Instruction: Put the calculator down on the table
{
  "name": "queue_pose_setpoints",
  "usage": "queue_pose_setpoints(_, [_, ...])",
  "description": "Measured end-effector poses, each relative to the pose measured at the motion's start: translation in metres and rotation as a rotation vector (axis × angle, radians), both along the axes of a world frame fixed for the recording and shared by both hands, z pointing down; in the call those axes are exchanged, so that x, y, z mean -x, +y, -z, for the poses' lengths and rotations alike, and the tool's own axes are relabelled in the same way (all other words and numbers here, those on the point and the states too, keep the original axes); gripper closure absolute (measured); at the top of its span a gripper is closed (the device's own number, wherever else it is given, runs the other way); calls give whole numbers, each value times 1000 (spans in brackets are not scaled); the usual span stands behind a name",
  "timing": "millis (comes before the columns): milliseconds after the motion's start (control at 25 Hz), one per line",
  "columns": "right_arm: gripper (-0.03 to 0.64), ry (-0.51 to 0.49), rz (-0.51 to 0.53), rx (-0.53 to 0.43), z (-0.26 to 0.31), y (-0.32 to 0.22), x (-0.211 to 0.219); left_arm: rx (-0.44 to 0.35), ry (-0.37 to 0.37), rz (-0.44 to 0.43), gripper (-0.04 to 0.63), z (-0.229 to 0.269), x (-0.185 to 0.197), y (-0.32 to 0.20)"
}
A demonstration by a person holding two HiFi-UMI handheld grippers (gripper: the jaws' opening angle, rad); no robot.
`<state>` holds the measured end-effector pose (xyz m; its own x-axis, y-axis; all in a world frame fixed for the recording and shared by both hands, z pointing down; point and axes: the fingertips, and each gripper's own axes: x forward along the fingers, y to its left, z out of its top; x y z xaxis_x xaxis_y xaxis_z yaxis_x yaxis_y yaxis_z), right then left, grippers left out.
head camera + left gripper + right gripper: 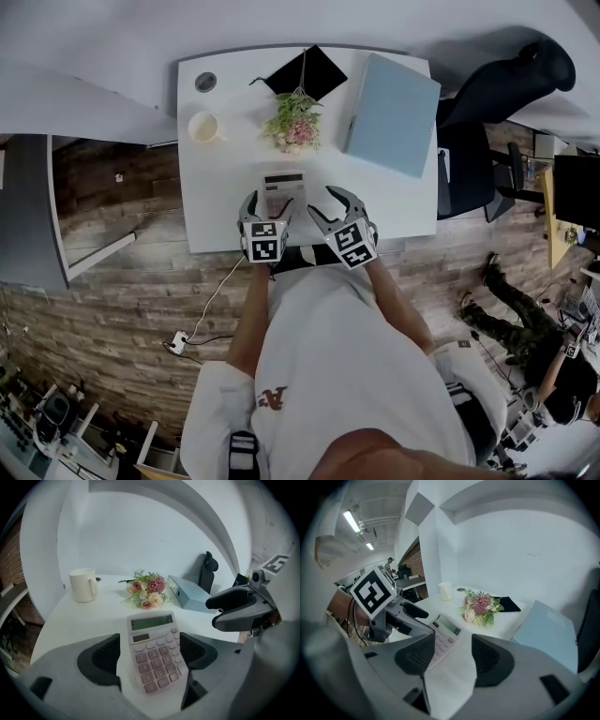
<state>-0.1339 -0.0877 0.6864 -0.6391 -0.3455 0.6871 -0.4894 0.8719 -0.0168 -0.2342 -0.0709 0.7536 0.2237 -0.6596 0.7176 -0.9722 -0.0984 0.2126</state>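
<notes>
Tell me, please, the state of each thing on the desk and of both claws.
calculator: lying flat on the table, keys up, not squeezed
left claw: open, with the calculator between its jaws
right claw: open, empty
mug: upright
flowers: lying on their side
blue folder: closed, lying flat
</notes>
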Motion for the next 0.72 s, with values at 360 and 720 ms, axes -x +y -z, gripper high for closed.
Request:
queue_pose_setpoints(360, [393, -90, -70, -115, 47, -23, 3, -189, -5, -9, 256, 68, 9, -29])
queue_pose_setpoints(720, [430, -194, -104, -276, 124, -51, 8, -400, -78, -77, 336, 152, 12, -59])
